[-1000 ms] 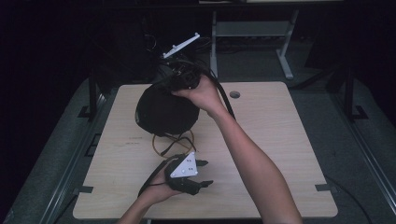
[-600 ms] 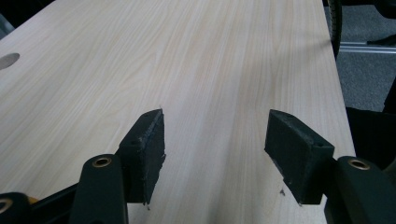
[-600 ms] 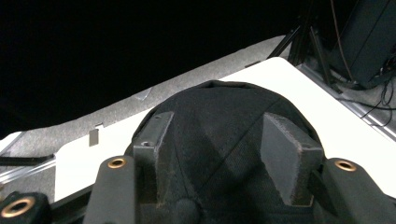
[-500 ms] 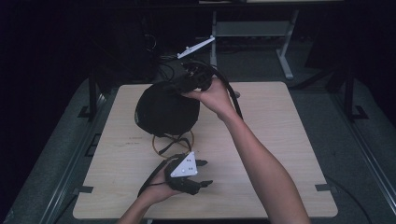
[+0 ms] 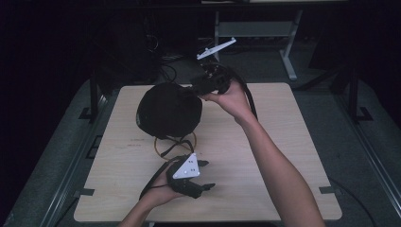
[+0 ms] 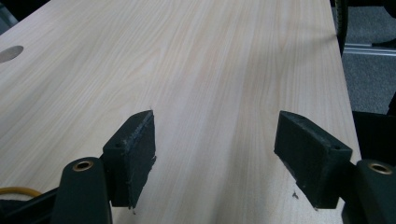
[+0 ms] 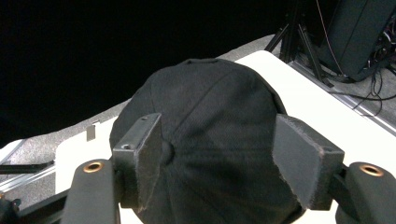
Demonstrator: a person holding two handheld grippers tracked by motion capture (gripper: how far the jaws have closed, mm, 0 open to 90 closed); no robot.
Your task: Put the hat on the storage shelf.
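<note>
The right gripper (image 5: pixel 191 90) is held above the far side of the wooden table (image 5: pixel 293 156) in the person's right hand (image 5: pixel 231 97), with its grey three-cornered plate tilted up behind it. Its jaws stand apart, and in the right gripper view a black cap (image 7: pixel 210 135) sits directly ahead of and between them, its crown button close to the inner face of the jaw at the left of that view; whether either pad actually touches the fabric cannot be told. Seen from above, the cap (image 5: pixel 168 111) lies just in front of this gripper's jaws, resting on the table's far left part. Below the cap, toward the person, a yellowish cable loop (image 5: pixel 175 144) lies on the wood between the cap and the left gripper (image 5: pixel 205 175). The left gripper rests low at the near edge of the table in the person's left hand (image 5: pixel 161 187), white-dotted grey plate on top, jaws pointing to the person's right. Its jaws are spread wide with nothing between them; in the left gripper view only bare pale wood grain (image 6: pixel 210 84) stretches ahead, and a round hole (image 6: pixel 10 52) in the tabletop shows far off to that view's left.
</note>
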